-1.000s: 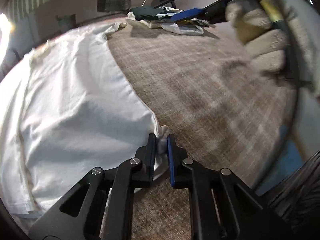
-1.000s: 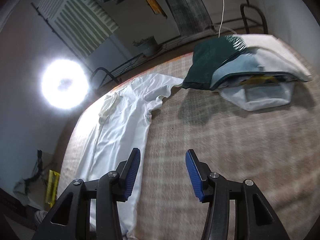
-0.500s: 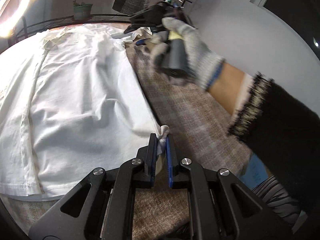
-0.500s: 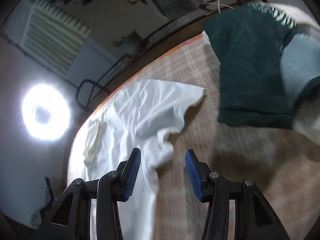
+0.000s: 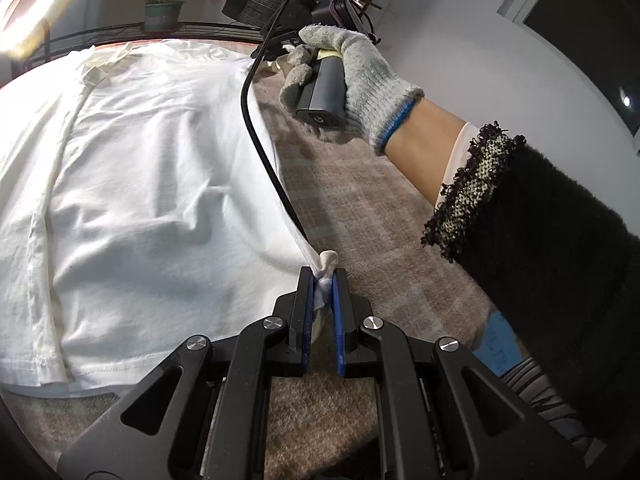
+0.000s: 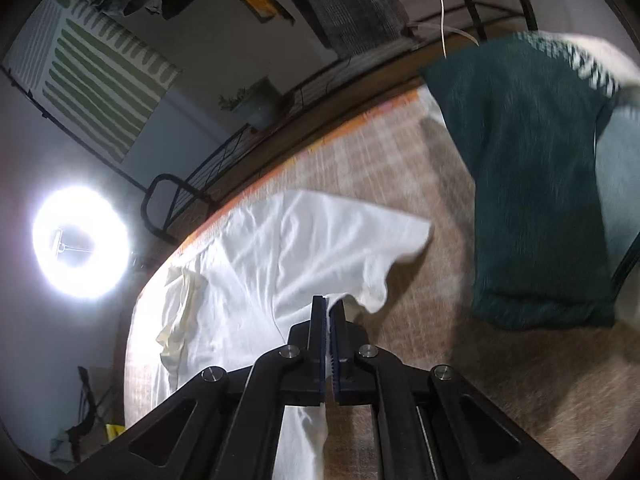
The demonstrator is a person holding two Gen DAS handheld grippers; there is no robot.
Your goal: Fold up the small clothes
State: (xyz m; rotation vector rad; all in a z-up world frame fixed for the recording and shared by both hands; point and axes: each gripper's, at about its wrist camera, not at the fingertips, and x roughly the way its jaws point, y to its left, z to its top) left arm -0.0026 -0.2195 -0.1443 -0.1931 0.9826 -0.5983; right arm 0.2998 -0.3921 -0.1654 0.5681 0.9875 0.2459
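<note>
**A:** What carries everything?

**B:** A surface covered in a brown plaid blanket (image 5: pixel 360 184); whether it is a desk or a bed cannot be told. On it a white T-shirt (image 5: pixel 160 184) lies spread flat and takes up the left half of the left wrist view, its neckline at the far end and its hem toward the camera. In the right wrist view a dark green garment (image 6: pixel 532 184) lies to the right of it, apart from the shirt's sleeve, on top of paler clothes.

**A:** And the person's arm?

**B:** The right forearm, in a black fuzzy sleeve (image 5: pixel 540 248), reaches in from the right edge and stretches diagonally over the blanket toward the far end of the shirt. The right hand (image 5: pixel 360 76), in a grey knit glove, is wrapped around the grey handle (image 5: pixel 324 92) of its device, fingers curled at the front. A black cable (image 5: pixel 260 136) loops down from there along the shirt's right edge.

**A:** What about each tool?

**B:** The left tool (image 5: pixel 322 292) is pinched together on the shirt's near right hem corner, a small knot of white cloth poking up between the blue pads. The right tool (image 6: pixel 329 340) is also closed, gripping the shirt's edge just below the sleeve, with fabric running between its pads.
</note>
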